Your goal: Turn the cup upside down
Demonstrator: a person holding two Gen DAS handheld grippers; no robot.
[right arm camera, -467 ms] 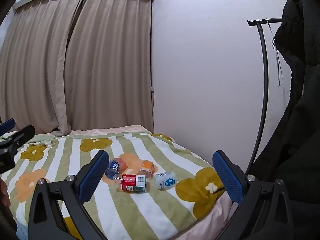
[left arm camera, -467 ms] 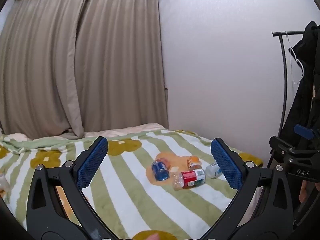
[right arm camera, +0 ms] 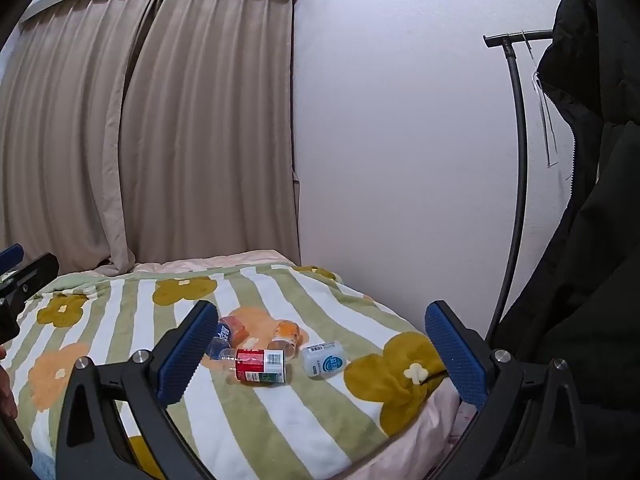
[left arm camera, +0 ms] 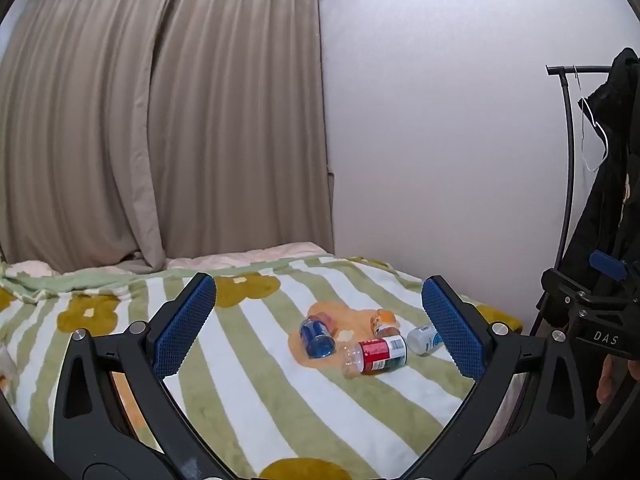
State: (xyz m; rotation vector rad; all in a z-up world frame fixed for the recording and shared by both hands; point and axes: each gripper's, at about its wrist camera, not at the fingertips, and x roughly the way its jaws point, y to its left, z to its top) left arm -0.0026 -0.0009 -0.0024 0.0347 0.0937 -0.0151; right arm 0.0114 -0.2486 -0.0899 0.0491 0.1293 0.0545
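Several small plastic cups lie on their sides on a striped flower blanket [left arm camera: 248,380] on a bed. A blue cup [left arm camera: 317,337] [right arm camera: 219,339], a red-labelled clear cup [left arm camera: 376,356] [right arm camera: 259,365], an orange cup [left arm camera: 385,322] [right arm camera: 286,338] and a white-and-blue cup [left arm camera: 424,339] [right arm camera: 323,360] lie close together. My left gripper [left arm camera: 318,332] is open and empty, held above the bed short of the cups. My right gripper [right arm camera: 320,354] is open and empty, also short of them.
A beige curtain [left arm camera: 160,120] hangs behind the bed and a white wall [left arm camera: 440,160] is on the right. A clothes rack with a black coat [right arm camera: 580,200] stands at the right. The bed edge [right arm camera: 420,412] drops off near the cups.
Both grippers have drifted slightly; the cups sit a little more to the left between the left gripper's fingers. The cups have not moved.
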